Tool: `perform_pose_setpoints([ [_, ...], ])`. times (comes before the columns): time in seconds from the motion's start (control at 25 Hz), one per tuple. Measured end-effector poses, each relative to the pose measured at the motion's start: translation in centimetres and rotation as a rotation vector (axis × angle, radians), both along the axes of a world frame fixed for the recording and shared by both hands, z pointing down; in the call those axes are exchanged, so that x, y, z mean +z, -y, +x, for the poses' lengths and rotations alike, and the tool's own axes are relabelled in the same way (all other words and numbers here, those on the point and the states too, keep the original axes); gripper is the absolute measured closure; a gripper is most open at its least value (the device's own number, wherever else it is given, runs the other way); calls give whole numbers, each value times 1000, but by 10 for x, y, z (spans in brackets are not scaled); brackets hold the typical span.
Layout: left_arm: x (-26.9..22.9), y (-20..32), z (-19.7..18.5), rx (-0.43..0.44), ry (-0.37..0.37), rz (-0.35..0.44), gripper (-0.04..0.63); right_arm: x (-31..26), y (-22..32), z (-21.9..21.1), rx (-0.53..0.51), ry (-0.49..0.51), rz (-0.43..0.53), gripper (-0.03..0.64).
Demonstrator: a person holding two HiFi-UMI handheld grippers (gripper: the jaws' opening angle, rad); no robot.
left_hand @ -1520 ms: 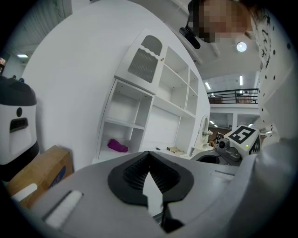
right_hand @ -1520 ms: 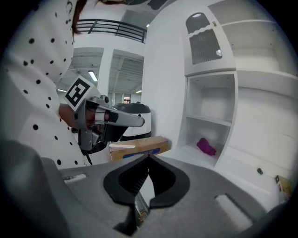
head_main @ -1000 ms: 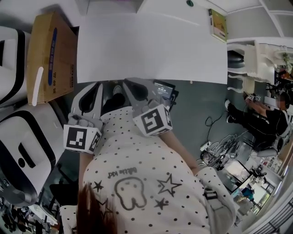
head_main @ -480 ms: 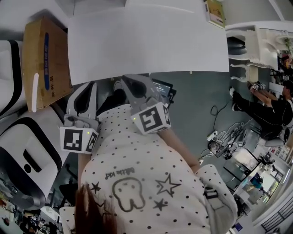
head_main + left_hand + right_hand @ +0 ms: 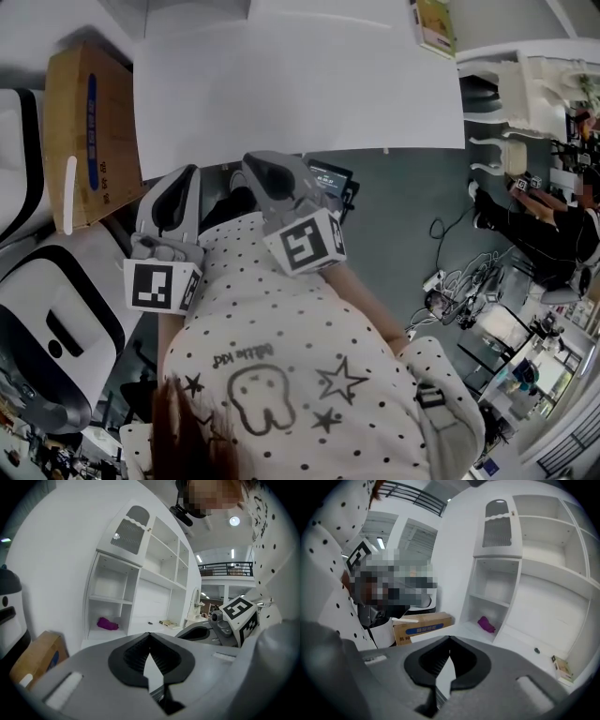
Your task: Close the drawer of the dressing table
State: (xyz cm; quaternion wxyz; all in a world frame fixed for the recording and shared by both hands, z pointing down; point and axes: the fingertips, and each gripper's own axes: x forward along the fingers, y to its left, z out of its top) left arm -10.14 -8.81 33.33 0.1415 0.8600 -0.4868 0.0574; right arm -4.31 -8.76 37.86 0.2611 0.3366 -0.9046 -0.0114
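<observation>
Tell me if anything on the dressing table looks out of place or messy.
Nothing stands out. A purple thing lies in a low cubby and a small book on the tabletop; nothing spilled or tipped. No open drawer shows.

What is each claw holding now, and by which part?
Nothing is held. The left claw and the right claw are both shut, with no object between their jaws.
</observation>
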Motion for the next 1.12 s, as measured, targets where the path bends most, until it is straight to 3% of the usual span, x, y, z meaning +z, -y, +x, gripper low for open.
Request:
perform_pose_setpoints([
  [0.28, -2, -3, 2, -23, -1, -2, 597, 10, -6, 3, -43, -16, -17, 614],
  [1.12, 0, -8, -2, -35, 6, 1, 597, 14, -9, 6, -21, -6, -2, 614],
])
